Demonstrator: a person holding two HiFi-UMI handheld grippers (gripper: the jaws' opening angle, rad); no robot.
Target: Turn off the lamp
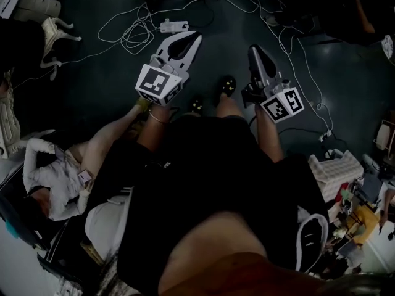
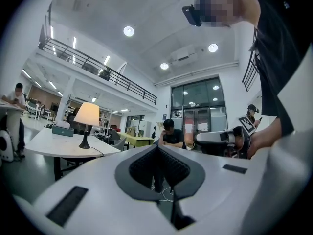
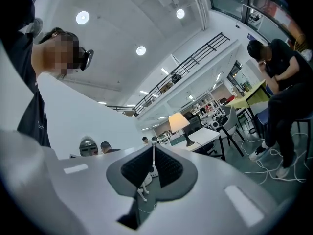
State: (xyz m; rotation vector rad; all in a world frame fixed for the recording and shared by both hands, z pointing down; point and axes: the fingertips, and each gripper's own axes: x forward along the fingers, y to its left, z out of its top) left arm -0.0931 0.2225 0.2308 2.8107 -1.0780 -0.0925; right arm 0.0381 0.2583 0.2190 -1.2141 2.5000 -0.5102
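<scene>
The lamp (image 2: 87, 115) has a cream shade that glows, and a dark stem and base. It stands on a white table (image 2: 54, 146) some way off, at the left of the left gripper view. In the right gripper view the lamp (image 3: 179, 123) stands on the same table (image 3: 208, 135), far beyond the jaws. My left gripper (image 2: 157, 149) is shut and holds nothing. My right gripper (image 3: 153, 148) is shut too, with nothing in it. In the head view the left gripper (image 1: 192, 39) and right gripper (image 1: 254, 49) are held out side by side over a dark floor.
White cables and a power strip (image 1: 173, 25) lie on the floor ahead. A person in black (image 2: 171, 133) sits at a yellow-green desk beyond the lamp table. Another seated person (image 1: 55, 177) is at my left. A white basket (image 1: 336, 171) and clutter stand at my right.
</scene>
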